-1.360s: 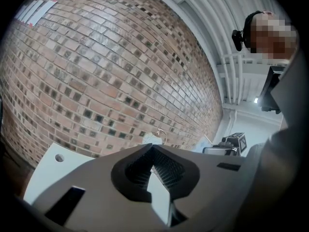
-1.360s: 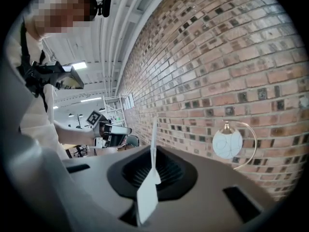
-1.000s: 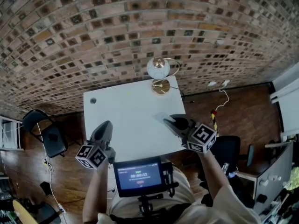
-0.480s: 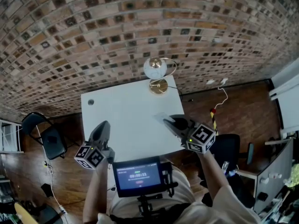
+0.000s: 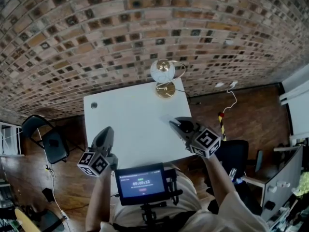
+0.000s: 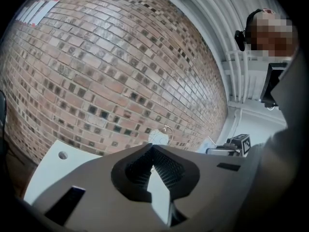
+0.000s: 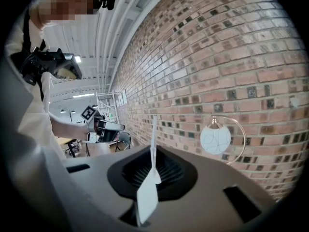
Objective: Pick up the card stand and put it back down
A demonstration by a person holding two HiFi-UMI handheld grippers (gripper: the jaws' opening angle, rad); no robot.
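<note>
Holding the card stand (image 7: pixel 147 197) edge-on, my right gripper (image 7: pixel 153 154) has its fingers clamped on the thin white sheet, which rises upright past the fingertips in the right gripper view. In the head view, the right gripper (image 5: pixel 173 124) reaches over the near right part of the white worktop (image 5: pixel 126 111), and the card stand (image 5: pixel 167 120) shows only as a faint pale panel at its tip. Whether the stand's foot touches the worktop cannot be told. My left gripper (image 5: pixel 107 132) lies at the worktop's near left edge, well apart from the stand. In the left gripper view, the left gripper (image 6: pixel 152 148) has its fingers together at the tips, with nothing between them. A globe lamp (image 5: pixel 163 72) with a brass base stands at the far right corner of the worktop, against the brick wall (image 5: pixel 145 28). A small screen (image 5: pixel 142 182) sits below the two grippers.
</note>
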